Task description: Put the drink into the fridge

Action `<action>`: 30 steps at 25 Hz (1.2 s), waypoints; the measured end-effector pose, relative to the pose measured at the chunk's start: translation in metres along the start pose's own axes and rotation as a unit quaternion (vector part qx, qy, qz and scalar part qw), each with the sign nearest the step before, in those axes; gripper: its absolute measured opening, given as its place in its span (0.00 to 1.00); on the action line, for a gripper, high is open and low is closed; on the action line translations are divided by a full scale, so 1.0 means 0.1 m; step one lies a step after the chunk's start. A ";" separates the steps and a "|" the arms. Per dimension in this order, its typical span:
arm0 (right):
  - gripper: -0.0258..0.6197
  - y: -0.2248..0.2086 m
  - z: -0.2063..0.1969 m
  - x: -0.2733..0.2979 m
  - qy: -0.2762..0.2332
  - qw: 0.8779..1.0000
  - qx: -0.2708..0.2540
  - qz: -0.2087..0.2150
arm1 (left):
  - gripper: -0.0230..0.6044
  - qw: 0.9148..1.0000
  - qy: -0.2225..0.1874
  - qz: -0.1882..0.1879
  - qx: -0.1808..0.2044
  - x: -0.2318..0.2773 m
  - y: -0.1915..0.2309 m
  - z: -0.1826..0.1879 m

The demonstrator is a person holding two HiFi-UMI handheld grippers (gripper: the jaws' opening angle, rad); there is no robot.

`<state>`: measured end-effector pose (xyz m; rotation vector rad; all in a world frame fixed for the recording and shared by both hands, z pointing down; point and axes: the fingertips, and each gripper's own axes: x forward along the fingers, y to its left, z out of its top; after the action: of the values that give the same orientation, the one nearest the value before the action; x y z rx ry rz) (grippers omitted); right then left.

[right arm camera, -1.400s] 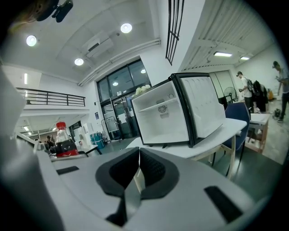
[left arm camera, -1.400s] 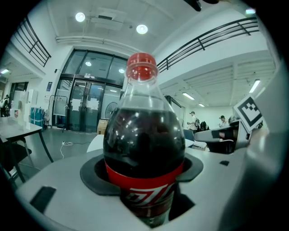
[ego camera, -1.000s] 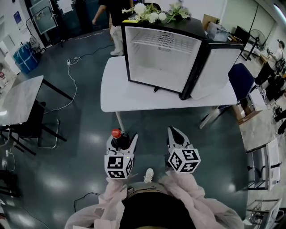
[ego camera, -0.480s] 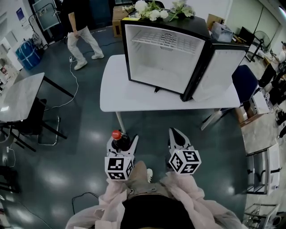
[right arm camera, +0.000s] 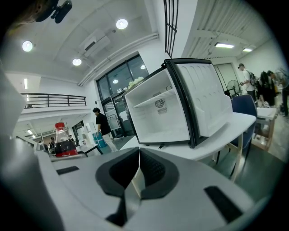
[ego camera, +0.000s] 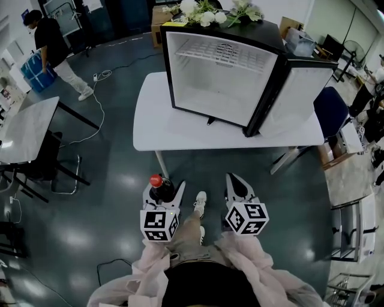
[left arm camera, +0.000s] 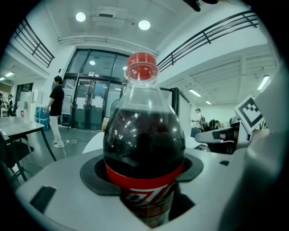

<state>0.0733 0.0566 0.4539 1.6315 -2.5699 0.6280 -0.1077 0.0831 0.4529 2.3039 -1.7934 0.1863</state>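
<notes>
A dark cola bottle point(ego camera: 159, 187) with a red cap and red label stands upright in my left gripper point(ego camera: 163, 193), whose jaws are shut on its body. It fills the left gripper view, cola bottle point(left arm camera: 143, 149). My right gripper point(ego camera: 237, 184) hangs beside it at the same height, shut with nothing between its jaws point(right arm camera: 137, 173). Both are over the floor, short of the white table point(ego camera: 162, 129). On that table stands the black mini fridge point(ego camera: 219, 75), its door point(ego camera: 294, 93) swung open to the right and its white inside bare. The fridge point(right arm camera: 169, 113) also shows in the right gripper view.
White flowers point(ego camera: 204, 13) lie on top of the fridge. A grey table point(ego camera: 24, 129) and a chair stand at the left, a blue chair point(ego camera: 330, 108) at the right behind the white table. A person point(ego camera: 57, 51) walks at the far left. A cable point(ego camera: 96, 108) trails over the floor.
Both grippers have stayed where they were. The person in the background has walked from beside the fridge to the far left. My own foot has stepped forward between the grippers.
</notes>
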 end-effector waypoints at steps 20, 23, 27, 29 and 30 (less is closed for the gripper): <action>0.06 -0.41 0.32 0.80 0.009 1.000 0.004 -0.004 | 0.54 1.000 0.007 -0.019 0.006 1.14 0.07 0.28; 0.06 -0.46 0.43 1.01 0.009 1.000 0.000 0.000 | 0.54 1.000 0.006 -0.016 0.004 1.34 0.12 0.35; 0.06 -0.55 0.58 1.28 0.009 1.000 -0.007 0.003 | 0.54 1.000 0.003 -0.018 0.001 1.60 0.17 0.45; 0.06 -0.57 0.66 1.39 0.009 1.000 -0.010 0.005 | 0.54 1.000 0.001 -0.017 0.000 1.71 0.22 0.50; 0.06 -0.58 0.69 1.45 0.009 1.000 -0.011 0.005 | 0.54 1.000 0.001 -0.016 -0.001 1.77 0.24 0.53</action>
<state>0.0721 -0.1136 0.4439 1.6001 -2.5640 0.6104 -0.0884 -0.1020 0.4448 2.3285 -1.7527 0.1814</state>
